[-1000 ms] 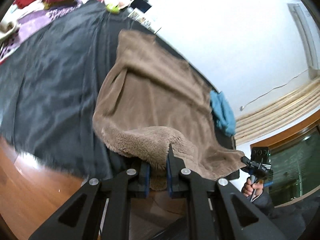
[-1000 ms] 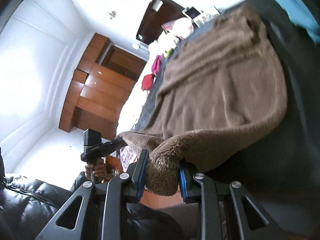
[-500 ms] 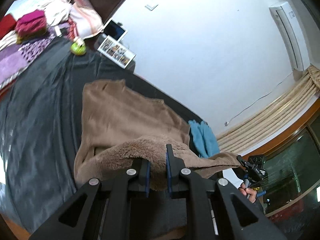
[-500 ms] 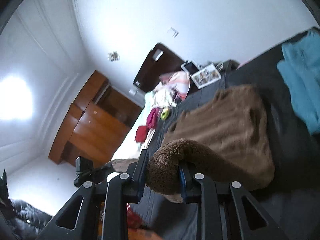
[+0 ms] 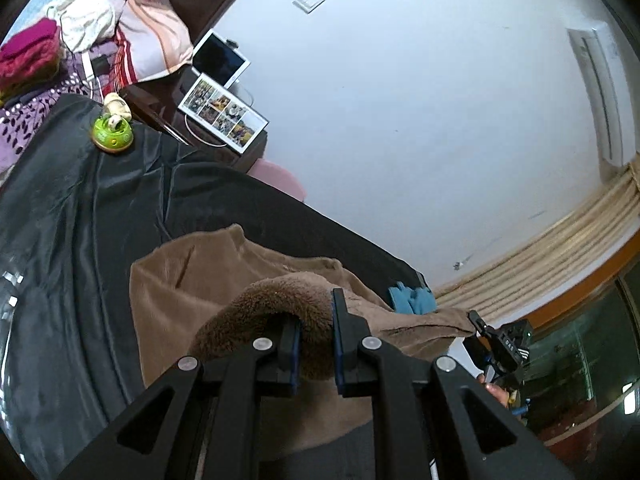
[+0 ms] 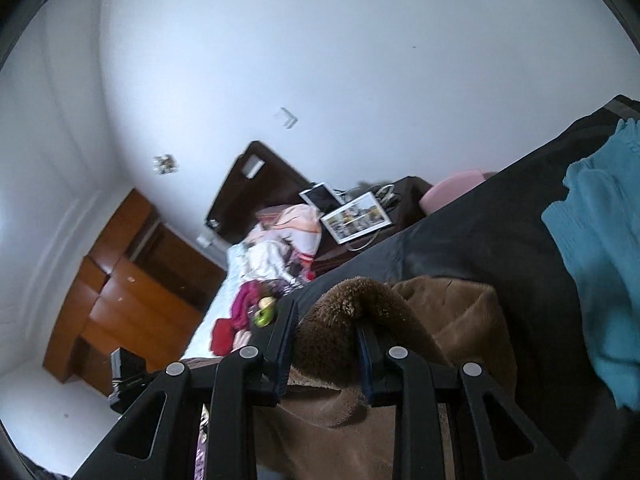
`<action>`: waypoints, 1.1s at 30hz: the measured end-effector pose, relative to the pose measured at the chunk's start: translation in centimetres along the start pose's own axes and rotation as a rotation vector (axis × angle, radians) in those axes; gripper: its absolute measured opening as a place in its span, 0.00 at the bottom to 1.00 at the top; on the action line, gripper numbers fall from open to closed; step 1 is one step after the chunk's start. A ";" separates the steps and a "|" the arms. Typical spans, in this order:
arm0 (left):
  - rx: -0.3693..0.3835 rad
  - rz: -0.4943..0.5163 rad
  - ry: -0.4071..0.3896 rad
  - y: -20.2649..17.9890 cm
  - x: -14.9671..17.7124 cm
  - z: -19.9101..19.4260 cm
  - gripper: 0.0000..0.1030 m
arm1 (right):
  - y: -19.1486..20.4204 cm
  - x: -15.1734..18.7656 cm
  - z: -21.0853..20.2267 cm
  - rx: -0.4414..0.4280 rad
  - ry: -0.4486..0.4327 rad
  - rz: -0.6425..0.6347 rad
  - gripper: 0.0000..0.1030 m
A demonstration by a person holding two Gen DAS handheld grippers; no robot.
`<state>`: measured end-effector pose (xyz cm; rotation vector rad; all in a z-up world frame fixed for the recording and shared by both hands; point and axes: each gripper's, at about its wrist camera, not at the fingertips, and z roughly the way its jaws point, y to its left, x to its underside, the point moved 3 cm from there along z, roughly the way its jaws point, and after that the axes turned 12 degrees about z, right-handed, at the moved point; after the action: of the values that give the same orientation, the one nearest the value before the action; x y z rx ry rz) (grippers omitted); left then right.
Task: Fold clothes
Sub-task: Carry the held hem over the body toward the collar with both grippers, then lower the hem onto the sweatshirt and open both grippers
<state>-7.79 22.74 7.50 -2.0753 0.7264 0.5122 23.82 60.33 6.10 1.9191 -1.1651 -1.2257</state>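
Bunching up between the blue pads of the left gripper (image 5: pixel 315 338), a thick fold of the brown fleece garment (image 5: pixel 224 276) rises as a rounded hump that fills the narrow gap between the jaws, which are clamped on it. From the hump the lifted edge runs right to the right gripper (image 5: pixel 478 326), seen as a small black tip pinching the same hem. The rest of the garment lies flat on the dark bedspread (image 5: pixel 72 216) just beyond the jaws, its far edge reaching toward the wall.

In the right wrist view the right gripper (image 6: pixel 326 344) is likewise closed on a fuzzy wad of the brown fleece garment (image 6: pixel 456 320); the pile bulges up and over between the two fingers, and the cloth drapes down below them and spreads to the right across the dark bedspread (image 6: pixel 480 232). The left gripper (image 6: pixel 128 376) shows only as a dark shape at the lower left — its jaws cannot be made out there.

A teal garment (image 6: pixel 600 240) lies on the bedspread well to the right of the brown one. At the far left a green toy (image 5: pixel 113 133) sits on the bedspread's edge, near a photo frame (image 5: pixel 224 114), a tablet (image 5: pixel 220 58) and a heap of pillows and clothes (image 5: pixel 80 36).
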 end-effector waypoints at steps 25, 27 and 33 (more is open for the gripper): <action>-0.128 -0.197 0.215 12.1 0.1 15.5 0.27 | -9.3 -2.0 15.2 0.432 0.114 0.023 0.46; -0.100 -0.210 0.198 12.0 0.1 15.1 0.52 | -8.8 -1.9 15.2 0.420 0.119 0.004 0.61; -0.113 -0.154 0.097 10.4 -0.7 12.1 0.76 | -5.9 -1.4 14.5 0.483 0.072 -0.142 0.68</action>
<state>-16.28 28.11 -4.90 -2.2535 0.5985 0.3755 12.52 64.08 -4.12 2.4111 -1.4007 -0.9952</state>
